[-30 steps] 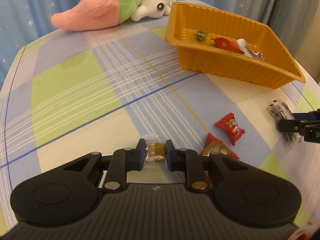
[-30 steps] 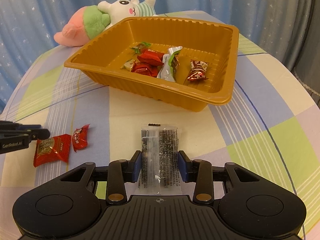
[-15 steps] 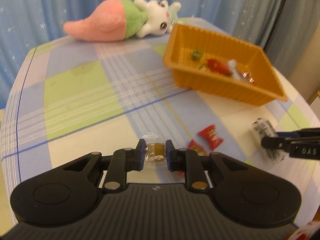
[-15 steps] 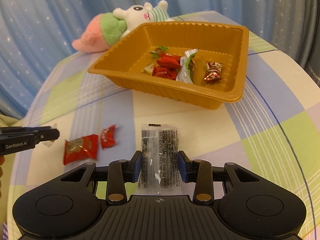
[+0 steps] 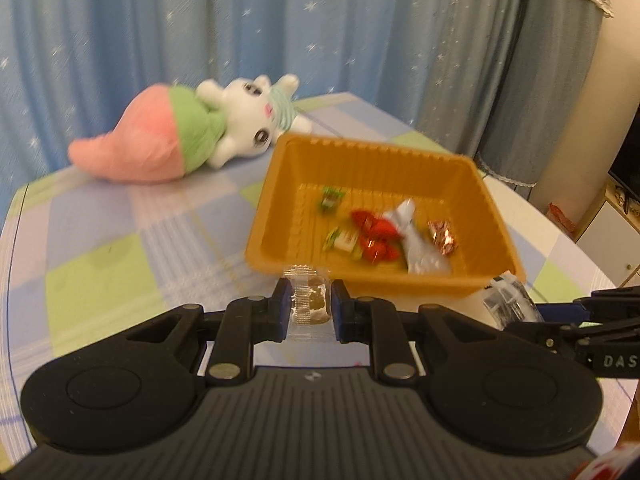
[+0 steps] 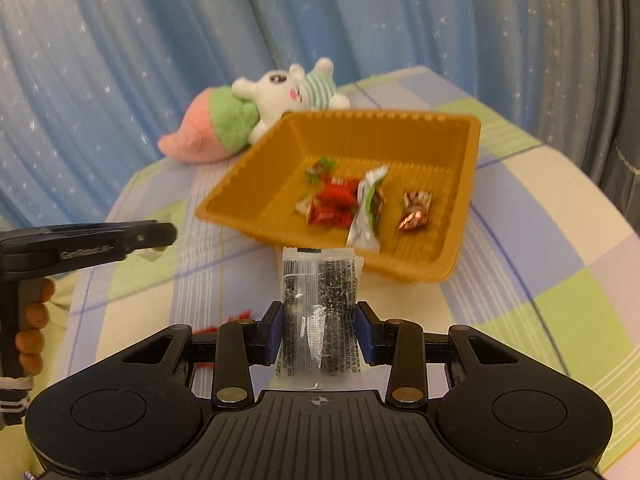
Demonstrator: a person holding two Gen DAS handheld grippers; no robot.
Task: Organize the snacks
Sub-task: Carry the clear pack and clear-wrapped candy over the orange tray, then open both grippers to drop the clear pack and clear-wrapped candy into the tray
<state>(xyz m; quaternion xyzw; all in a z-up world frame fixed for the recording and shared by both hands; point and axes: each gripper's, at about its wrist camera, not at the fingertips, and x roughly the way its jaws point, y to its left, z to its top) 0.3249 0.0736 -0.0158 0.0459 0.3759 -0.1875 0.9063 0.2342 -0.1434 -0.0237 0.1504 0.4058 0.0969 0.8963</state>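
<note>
Both grippers are up off the tablecloth now and closing on the orange tray (image 6: pixel 466 184), so the drops look next. The left gripper (image 5: pixel 307 311) has its jaws pinched on a small clear candy packet (image 5: pixel 309 304) at the tray's near wall. The right gripper (image 6: pixel 319 333) clamps the long sesame bar packet (image 6: pixel 320 312), long axis along the fingers, pointing at the tray's near edge.

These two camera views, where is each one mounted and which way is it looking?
Left wrist view: sits on the left gripper, looking forward at its small clear candy and the orange tray; the right gripper enters at right.
Right wrist view: sits on the right gripper, facing its dark snack packet; left gripper and fingers at left.
Both share the tray and plush toy.
</note>
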